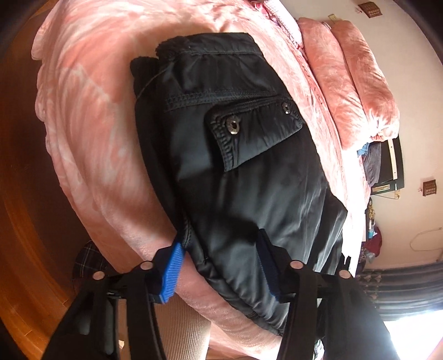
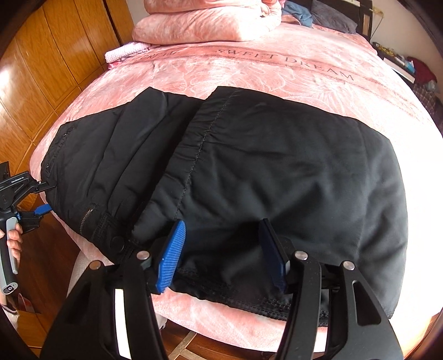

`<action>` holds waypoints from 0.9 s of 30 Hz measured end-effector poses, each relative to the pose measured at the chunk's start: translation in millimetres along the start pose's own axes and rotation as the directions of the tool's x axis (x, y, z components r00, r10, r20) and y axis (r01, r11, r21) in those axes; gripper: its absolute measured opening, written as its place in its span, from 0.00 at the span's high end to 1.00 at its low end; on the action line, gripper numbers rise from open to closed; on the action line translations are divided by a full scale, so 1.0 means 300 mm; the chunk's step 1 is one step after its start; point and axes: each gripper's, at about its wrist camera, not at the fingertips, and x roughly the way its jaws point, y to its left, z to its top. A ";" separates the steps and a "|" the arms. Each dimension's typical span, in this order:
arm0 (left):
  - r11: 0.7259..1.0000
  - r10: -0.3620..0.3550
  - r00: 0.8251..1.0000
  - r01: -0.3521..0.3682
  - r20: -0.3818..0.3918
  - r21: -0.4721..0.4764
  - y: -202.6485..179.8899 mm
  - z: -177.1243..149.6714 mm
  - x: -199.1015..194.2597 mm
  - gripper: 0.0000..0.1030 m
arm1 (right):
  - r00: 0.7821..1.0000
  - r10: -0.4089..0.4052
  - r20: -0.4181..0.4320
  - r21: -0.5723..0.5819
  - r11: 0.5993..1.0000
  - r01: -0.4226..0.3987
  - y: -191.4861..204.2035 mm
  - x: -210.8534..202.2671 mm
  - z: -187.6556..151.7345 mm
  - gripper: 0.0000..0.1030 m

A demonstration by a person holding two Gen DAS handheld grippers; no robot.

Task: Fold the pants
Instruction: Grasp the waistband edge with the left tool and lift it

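Observation:
Black padded pants lie folded in layers on the pink bed, near its front edge. In the left wrist view the pants show a pocket flap with two snaps. My left gripper is open, its blue pads on either side of the pants' near end, one pad above the fabric and one below its edge. It also shows at the left of the right wrist view. My right gripper is open, its jaws wide apart over the pants' front edge, not clamping the fabric.
The pink bedspread covers the bed. Folded pink blankets are stacked at the head. A wooden wardrobe stands to the left. Cluttered shelves and clothes are at the right. The wooden floor lies below the bed's edge.

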 end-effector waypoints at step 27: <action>0.967 -0.224 0.950 0.188 0.217 0.174 -0.254 0.051 -0.107 0.87 | 1.000 -0.008 -0.010 -0.015 1.000 0.007 0.010 0.014 -0.002 0.38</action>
